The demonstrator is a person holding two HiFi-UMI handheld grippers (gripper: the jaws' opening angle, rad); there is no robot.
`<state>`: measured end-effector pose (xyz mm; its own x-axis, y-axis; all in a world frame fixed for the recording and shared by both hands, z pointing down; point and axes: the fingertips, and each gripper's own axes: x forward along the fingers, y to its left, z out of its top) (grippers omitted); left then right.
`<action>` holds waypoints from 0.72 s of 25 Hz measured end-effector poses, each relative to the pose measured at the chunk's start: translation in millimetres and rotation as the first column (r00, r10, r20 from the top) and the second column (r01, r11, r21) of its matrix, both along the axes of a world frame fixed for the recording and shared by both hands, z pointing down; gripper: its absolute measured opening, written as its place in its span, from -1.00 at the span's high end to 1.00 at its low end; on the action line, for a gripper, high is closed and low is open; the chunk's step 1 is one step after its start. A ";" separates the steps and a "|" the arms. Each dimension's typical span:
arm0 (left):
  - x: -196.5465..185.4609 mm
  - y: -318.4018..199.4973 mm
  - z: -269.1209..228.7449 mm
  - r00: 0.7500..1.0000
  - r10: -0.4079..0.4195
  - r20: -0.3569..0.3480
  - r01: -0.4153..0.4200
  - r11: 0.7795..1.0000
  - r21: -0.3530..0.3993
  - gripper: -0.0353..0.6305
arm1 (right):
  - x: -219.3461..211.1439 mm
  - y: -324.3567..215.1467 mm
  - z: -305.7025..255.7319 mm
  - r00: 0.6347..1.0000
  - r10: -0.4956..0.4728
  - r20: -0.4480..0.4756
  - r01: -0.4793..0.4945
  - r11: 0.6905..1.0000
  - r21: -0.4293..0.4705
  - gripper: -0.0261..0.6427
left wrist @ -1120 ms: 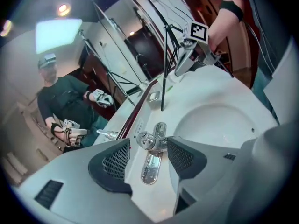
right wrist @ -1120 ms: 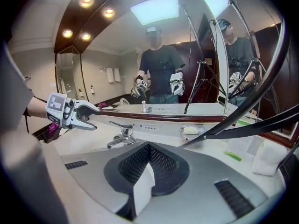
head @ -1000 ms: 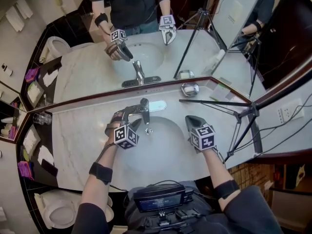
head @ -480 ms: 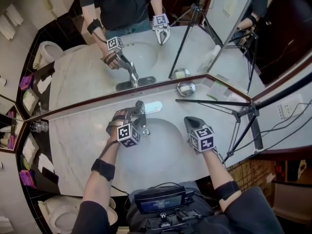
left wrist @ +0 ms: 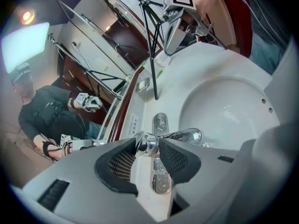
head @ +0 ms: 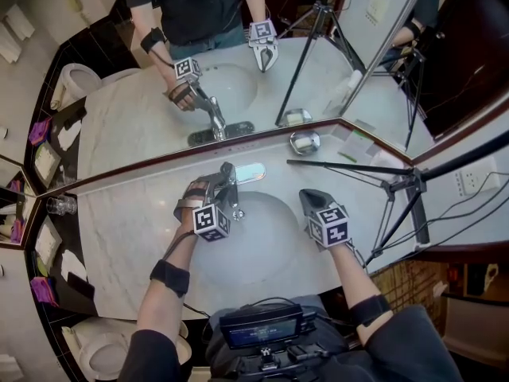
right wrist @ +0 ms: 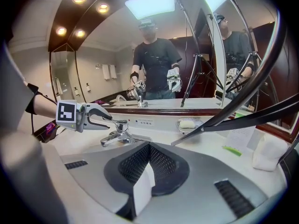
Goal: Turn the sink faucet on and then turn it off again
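The chrome faucet stands at the back of the white sink basin. My left gripper reaches it from the left; its jaws have just been closing. In the left gripper view, both dark pads of the left gripper press on the round chrome faucet handle, with the spout pointing right over the bowl. I see no water stream. The right gripper view also shows the left gripper on the faucet. My right gripper hovers over the basin's right rim, its pads shut together on nothing.
A black tripod stands on the marble counter at the right. A soap dish sits by the mirror. A glass stands at the far left, a toilet below left, and a white packet at the right.
My left gripper has moved forward and down onto the faucet handle, and its jaws have closed round it. The right gripper has stayed put.
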<state>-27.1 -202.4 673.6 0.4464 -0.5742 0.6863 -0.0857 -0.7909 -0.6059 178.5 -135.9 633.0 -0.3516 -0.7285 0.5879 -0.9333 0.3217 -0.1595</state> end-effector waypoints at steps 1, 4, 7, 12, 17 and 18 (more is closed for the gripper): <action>0.3 0.1 -1.8 1.000 -0.006 -0.003 0.006 1.000 0.004 0.47 | -1.5 -0.6 0.9 1.000 -0.002 0.001 0.002 1.000 -0.001 0.87; 0.7 0.7 -4.0 1.000 -0.009 -0.007 0.009 1.000 0.014 0.47 | -5.7 -2.2 2.1 1.000 -0.009 0.001 0.009 1.000 -0.005 0.87; -0.1 1.0 -2.8 1.000 -0.007 -0.008 0.007 1.000 0.015 0.47 | -8.6 -3.7 1.6 1.000 -0.015 0.002 0.015 1.000 -0.006 0.87; -0.2 1.5 -2.5 1.000 -0.008 -0.010 0.008 1.000 0.007 0.48 | -10.4 -6.0 0.8 1.000 -0.016 0.002 0.016 1.000 -0.003 0.87; -1.5 6.1 3.8 1.000 0.011 0.003 -0.011 1.000 0.008 0.49 | -12.9 -6.7 0.2 1.000 -0.021 0.006 0.021 1.000 0.000 0.87; -1.8 6.9 4.2 1.000 0.012 0.003 -0.012 1.000 0.011 0.49 | -13.1 -6.6 0.1 1.000 -0.021 0.006 0.021 1.000 0.000 0.87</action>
<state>-28.9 -195.5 677.8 0.4509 -0.5763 0.6816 -0.0742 -0.7852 -0.6148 165.4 -142.5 633.1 -0.3707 -0.7207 0.5858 -0.9253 0.3414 -0.1655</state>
